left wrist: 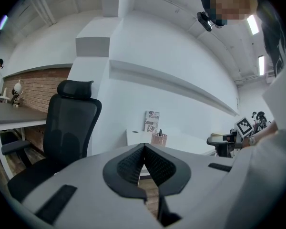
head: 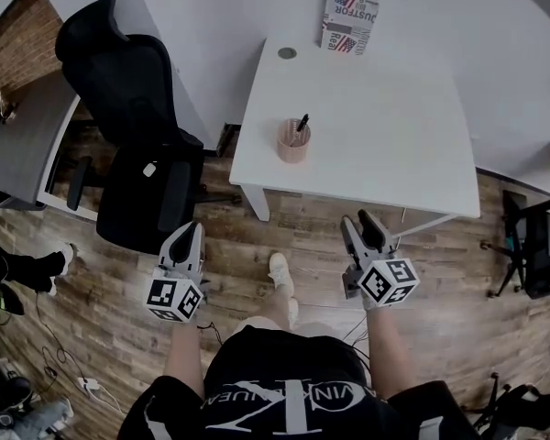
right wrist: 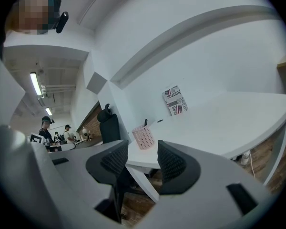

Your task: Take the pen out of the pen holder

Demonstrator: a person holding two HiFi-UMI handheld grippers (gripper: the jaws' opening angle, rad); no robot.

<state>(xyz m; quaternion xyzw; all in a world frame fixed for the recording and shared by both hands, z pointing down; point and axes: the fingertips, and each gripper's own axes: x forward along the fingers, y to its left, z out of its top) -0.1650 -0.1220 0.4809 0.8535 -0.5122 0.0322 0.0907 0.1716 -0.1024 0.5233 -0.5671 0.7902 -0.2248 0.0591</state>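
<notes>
A pink mesh pen holder (head: 293,141) stands near the front left of the white table (head: 376,126), with a dark pen (head: 301,125) sticking up out of it. The holder (left wrist: 158,139) shows far off in the left gripper view, and the holder (right wrist: 143,137) with the pen (right wrist: 145,122) in the right gripper view. My left gripper (head: 189,242) hangs over the wooden floor, well short of the table, its jaws shut with nothing between them. My right gripper (head: 362,230) is held just before the table's front edge, open and empty.
A black office chair (head: 137,145) stands left of the table. A printed box (head: 348,21) leans against the wall at the table's back, beside a round cable port (head: 287,52). A grey desk (head: 23,136) is at far left, another chair (head: 532,246) at far right.
</notes>
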